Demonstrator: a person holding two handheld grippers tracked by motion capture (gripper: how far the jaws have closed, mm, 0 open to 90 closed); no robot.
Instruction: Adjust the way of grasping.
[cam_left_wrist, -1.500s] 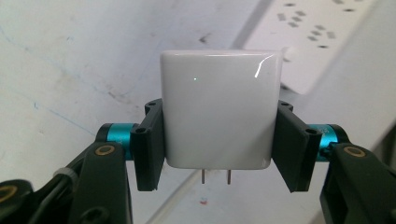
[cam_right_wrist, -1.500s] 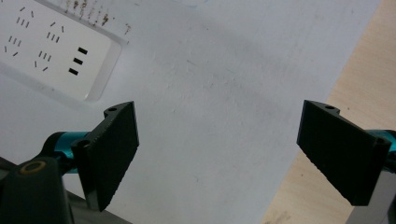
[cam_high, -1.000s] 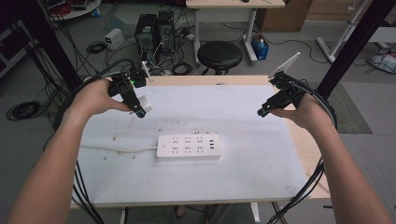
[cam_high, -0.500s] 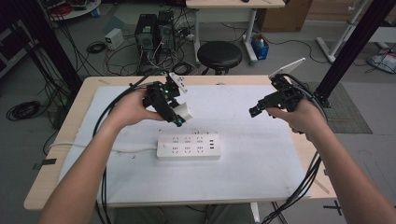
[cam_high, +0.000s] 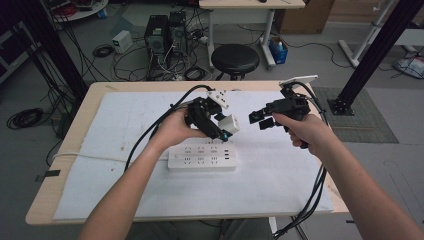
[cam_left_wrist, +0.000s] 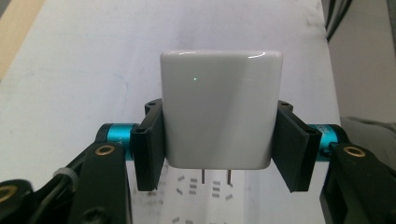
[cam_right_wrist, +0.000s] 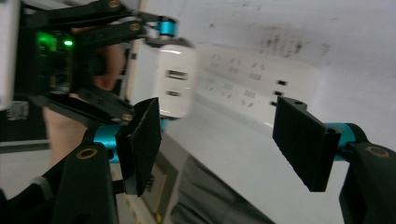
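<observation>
My left gripper (cam_high: 223, 128) is shut on a white plug adapter (cam_high: 229, 123) and holds it just above the far edge of the white power strip (cam_high: 202, 158). In the left gripper view the pads press on both sides of the adapter (cam_left_wrist: 219, 112). Its two metal prongs (cam_left_wrist: 204, 175) point down at the strip's sockets (cam_left_wrist: 201, 189). My right gripper (cam_high: 262, 120) hovers to the right, pointing at the adapter. Its jaws have just been closing, with nothing between them. The right gripper view shows the adapter's USB face (cam_right_wrist: 175, 81) beyond the left jaw of my right gripper (cam_right_wrist: 219, 140).
White paper (cam_high: 280, 170) covers the wooden table (cam_high: 95, 97). The strip's white cord (cam_high: 100, 157) runs off to the left edge. Black cables trail from both grippers. Beyond the far edge stand a stool (cam_high: 235, 59) and computer cases (cam_high: 165, 32).
My left hand has swung from the table's far left to the middle, above the power strip, carrying the adapter. The right gripper has edged left and down, and its jaws stand narrower.
</observation>
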